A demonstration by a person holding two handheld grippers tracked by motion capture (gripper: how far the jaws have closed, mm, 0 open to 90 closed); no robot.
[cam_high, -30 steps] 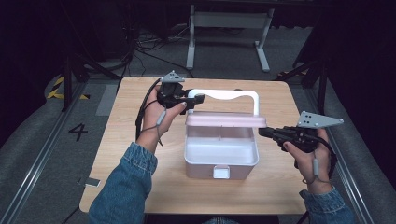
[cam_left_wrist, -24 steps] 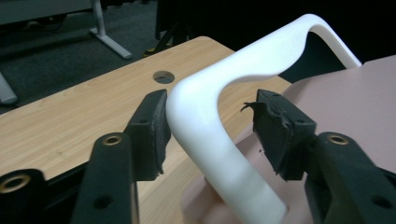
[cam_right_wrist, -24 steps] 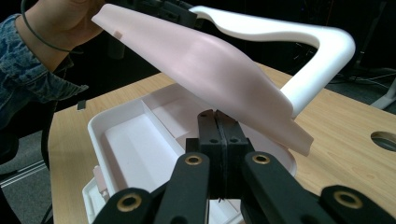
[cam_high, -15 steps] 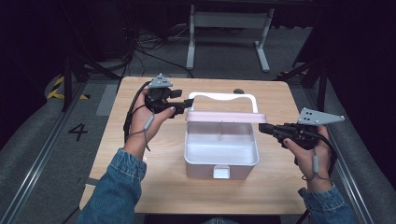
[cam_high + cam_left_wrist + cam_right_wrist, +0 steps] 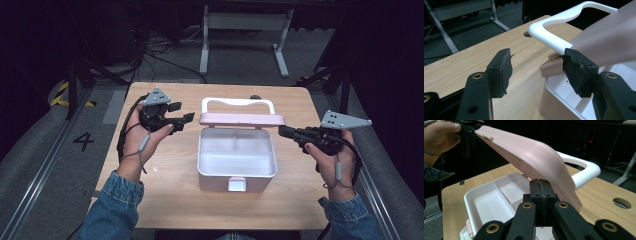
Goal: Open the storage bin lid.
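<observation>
At the middle of the wooden table (image 5: 165, 195) stands the storage box (image 5: 236, 167), pink-walled, white inside, taken here as the reference for every entry.

- Box interior: one divider wall, compartments bare, latch tab on the near wall facing the person.
- Lid (image 5: 242, 119): pink, hinged along the far edge of the box, raised and leaning back past upright; in the right gripper view it slopes up and away over the open tray.
- Handle (image 5: 238, 103): white loop fixed to the lid, reaching beyond the far side of the box.
- Left gripper (image 5: 186, 119): just beside the lid's left end, jaws spread wide and empty; in the left gripper view one pad (image 5: 577, 72) sits against or just in front of the lid's corner, and contact cannot be told.
- Right gripper (image 5: 283, 131): just off the right end of the box, jaws pressed together on nothing, tips close to the lid's lower edge.
- Cable hole (image 5: 622, 203): in the tabletop beyond the handle.

Risk, as a judgement: nothing grips the lid, so its rest depends on the hinge and its backward lean. A nudge from the spread left jaws could tip it forward and let it drop shut. A push from the closed right tips could slide the light box across the table.
</observation>
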